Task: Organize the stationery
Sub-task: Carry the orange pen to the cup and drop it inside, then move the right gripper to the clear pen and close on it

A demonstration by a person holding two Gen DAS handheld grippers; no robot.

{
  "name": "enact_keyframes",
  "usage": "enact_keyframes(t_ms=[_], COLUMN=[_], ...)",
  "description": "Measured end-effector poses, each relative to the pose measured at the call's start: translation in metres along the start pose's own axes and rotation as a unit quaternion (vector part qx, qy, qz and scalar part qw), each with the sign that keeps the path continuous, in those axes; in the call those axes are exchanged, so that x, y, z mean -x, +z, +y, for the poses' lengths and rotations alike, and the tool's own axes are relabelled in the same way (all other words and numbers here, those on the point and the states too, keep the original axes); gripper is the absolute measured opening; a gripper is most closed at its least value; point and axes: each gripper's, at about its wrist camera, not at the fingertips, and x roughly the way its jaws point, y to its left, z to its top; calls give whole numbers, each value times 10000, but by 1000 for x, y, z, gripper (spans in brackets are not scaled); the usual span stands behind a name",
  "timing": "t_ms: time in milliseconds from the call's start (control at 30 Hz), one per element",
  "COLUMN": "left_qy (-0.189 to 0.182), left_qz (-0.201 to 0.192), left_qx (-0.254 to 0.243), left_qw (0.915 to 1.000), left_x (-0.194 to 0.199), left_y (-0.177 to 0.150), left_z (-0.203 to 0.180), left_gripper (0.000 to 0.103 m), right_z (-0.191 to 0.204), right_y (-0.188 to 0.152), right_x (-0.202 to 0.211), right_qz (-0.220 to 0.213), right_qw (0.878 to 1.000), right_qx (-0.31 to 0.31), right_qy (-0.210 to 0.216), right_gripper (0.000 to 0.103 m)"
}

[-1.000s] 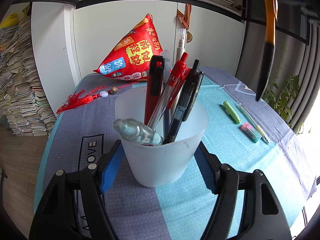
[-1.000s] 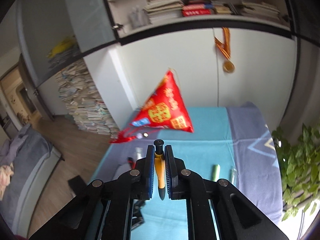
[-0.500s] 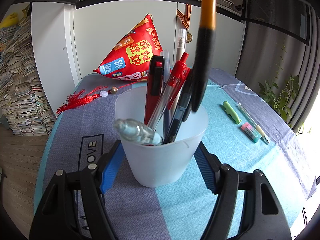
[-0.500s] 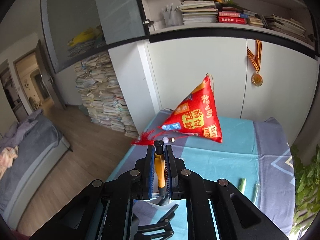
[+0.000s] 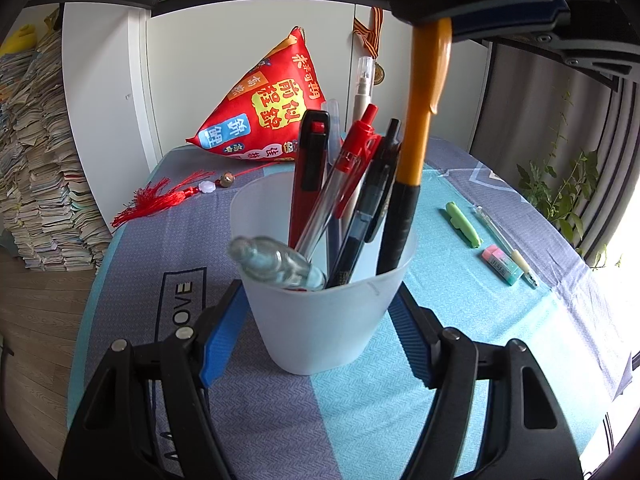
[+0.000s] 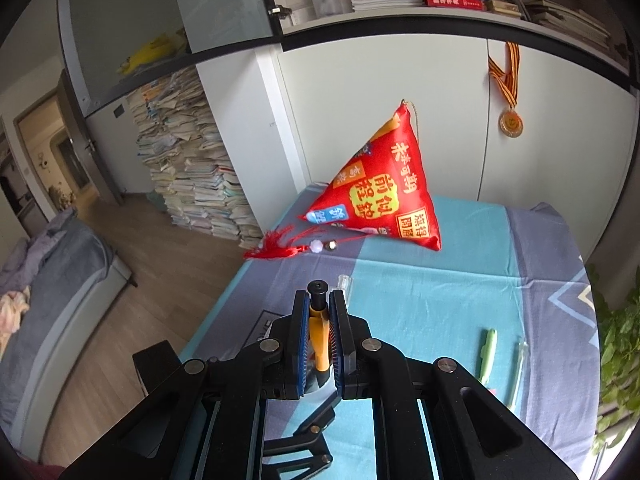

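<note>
Left wrist view: left gripper (image 5: 320, 328), jaws clamped on either side of a frosted cup (image 5: 324, 292), likely to steady it for loading. Cup holds several pens. Orange pen (image 5: 416, 152) hangs upright above the jaws, its dark lower end inside the cup rim. Beyond the right jaw on the tablecloth (image 5: 460, 320): green pen (image 5: 464, 224), eraser (image 5: 502, 265), clear pen (image 5: 505, 246), not yet collected.

Right wrist view: right gripper (image 6: 319, 340), jaws pressed together on the orange pen's upper barrel, tip hanging below them, suiting a drop into the cup.
</note>
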Motion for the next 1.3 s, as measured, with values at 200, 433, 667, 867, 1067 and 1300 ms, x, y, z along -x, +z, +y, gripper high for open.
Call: enact_keyframes(t_ms=[200, 433, 667, 867, 1067, 1300], left_qy=[0, 2, 1, -1, -2, -1], left_qz=[-1, 6, 6, 7, 9, 7], left_qx=[-1, -1, 0, 1, 2, 2], left_qw=[10000, 10000, 10000, 10000, 10000, 10000], left_x=[0, 0, 0, 0, 0, 0], left_y=[0, 0, 0, 0, 0, 0], left_z=[-1, -1, -1, 0, 0, 0], left_gripper=[71, 71, 71, 71, 71, 71], right_z=[-2, -43, -124, -177, -198, -213], right_y=[-10, -24, -38, -59, -69, -65], right_x=[-6, 12, 20, -1, -28, -53], right_qz=[234, 97, 217, 743, 1129, 1321], right_qw=[9996, 9982, 9850, 9646, 9538, 9489], right_qx=[-38, -538, -1495, -2138, -2344, -2375], right_qy=[154, 228, -838, -1354, -1501, -1606], right_gripper=[11, 11, 11, 11, 11, 13])
